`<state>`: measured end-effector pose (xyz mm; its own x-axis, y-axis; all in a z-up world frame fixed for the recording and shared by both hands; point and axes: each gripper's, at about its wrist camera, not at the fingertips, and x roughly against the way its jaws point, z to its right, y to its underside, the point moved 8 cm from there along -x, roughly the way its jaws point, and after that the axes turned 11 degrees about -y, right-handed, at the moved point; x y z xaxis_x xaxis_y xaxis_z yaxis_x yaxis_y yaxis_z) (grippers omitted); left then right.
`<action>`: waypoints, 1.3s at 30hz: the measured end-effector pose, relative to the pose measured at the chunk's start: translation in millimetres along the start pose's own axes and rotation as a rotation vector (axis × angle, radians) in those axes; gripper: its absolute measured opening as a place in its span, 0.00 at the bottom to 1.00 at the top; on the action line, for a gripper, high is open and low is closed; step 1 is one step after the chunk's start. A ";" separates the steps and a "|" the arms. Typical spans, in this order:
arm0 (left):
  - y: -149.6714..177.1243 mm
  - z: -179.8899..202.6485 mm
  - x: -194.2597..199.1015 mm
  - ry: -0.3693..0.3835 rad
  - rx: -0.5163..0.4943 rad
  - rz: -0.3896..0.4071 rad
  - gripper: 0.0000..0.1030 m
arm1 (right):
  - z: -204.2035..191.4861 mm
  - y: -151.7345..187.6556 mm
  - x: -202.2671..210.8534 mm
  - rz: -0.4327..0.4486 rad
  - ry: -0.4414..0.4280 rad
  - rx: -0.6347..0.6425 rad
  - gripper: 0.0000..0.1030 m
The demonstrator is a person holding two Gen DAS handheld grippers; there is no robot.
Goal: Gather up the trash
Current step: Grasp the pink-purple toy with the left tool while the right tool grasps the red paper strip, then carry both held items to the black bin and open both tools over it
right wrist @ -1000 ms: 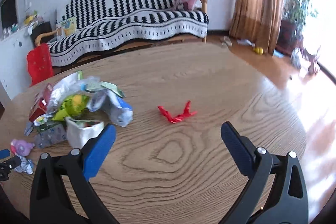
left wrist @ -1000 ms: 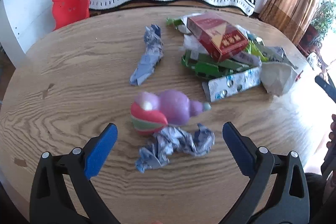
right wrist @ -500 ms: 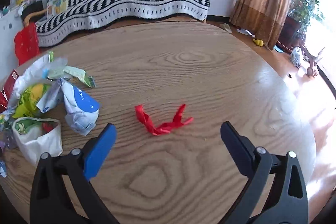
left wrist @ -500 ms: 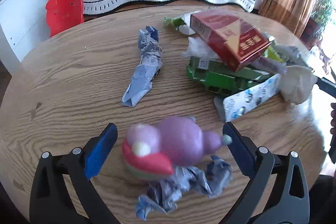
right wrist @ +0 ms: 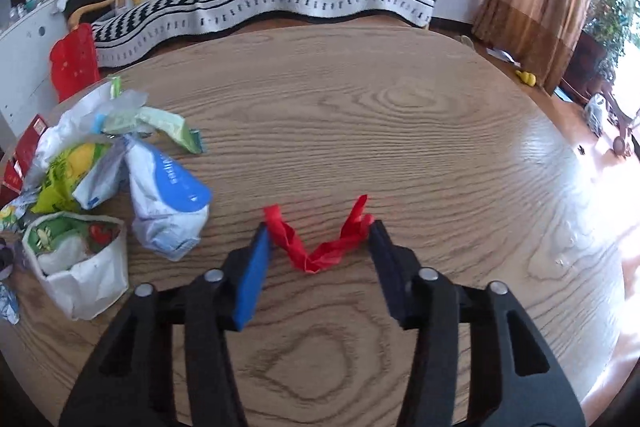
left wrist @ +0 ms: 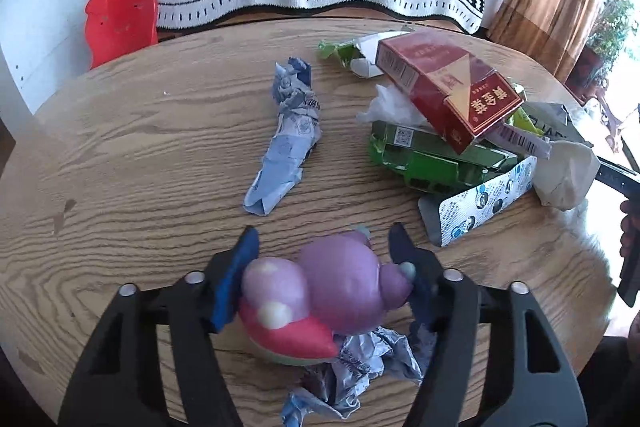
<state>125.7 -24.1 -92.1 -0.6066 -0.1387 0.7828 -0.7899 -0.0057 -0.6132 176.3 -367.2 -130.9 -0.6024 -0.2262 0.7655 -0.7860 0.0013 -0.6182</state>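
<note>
Purple toy sits between the left hand-held gripper's fingers.

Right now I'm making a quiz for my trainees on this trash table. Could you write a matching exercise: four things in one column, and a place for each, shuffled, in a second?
Things
1. purple toy
2. red wrapper strip
3. red carton
4. long blue-white wrapper

Places
A. lying alone on the bare table, left of the trash pile
B. between the fingers of the left gripper
C. on top of the green box, tilted
D. between the fingers of the right gripper

Pairs: 1-B, 2-D, 3-C, 4-A
</note>
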 end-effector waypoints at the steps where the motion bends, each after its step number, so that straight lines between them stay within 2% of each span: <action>1: -0.8 0.9 3.1 0.021 0.017 0.005 0.57 | -2.3 0.7 1.3 0.006 -0.012 -0.002 0.41; 7: -16.6 -12.0 19.8 -0.008 0.073 0.086 0.50 | -14.7 -0.5 21.8 0.095 -0.015 0.003 0.40; 9: -16.7 -12.3 18.6 0.011 0.087 0.072 0.49 | -17.4 -2.0 27.4 0.119 -0.010 0.001 0.40; 15: -10.8 -14.6 14.0 0.061 0.121 0.024 0.49 | -20.8 2.4 20.7 0.089 -0.013 -0.006 0.40; 21: -12.3 -9.3 28.5 0.115 0.112 0.079 0.47 | -25.8 8.0 15.6 0.068 -0.006 0.013 0.40; 26: -17.2 1.3 52.4 0.124 0.094 0.148 0.46 | -20.3 4.7 44.2 0.170 -0.043 -0.054 0.40; 29: -24.5 35.0 88.5 0.187 0.061 0.198 0.46 | -14.3 7.7 91.0 0.271 -0.119 -0.135 0.40; 32: -21.2 99.3 134.9 0.295 -0.031 0.243 0.46 | -0.2 27.2 146.4 0.337 -0.190 -0.170 0.40; 34: -11.7 163.1 169.9 0.388 -0.139 0.254 0.46 | 20.6 51.1 187.5 0.366 -0.210 -0.190 0.40; 36: 3.2 214.3 193.8 0.457 -0.234 0.237 0.46 | 44.1 76.5 219.0 0.377 -0.194 -0.205 0.41; 39: 49.2 301.1 214.5 0.557 -0.415 0.157 0.46 | 86.0 122.5 246.9 0.356 -0.191 -0.279 0.41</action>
<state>-16.4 -352.3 13.7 -0.5844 0.4204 0.6941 -0.5908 0.3658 -0.7191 -56.7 -506.6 -33.0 -0.8249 -0.3387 0.4526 -0.5587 0.3662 -0.7441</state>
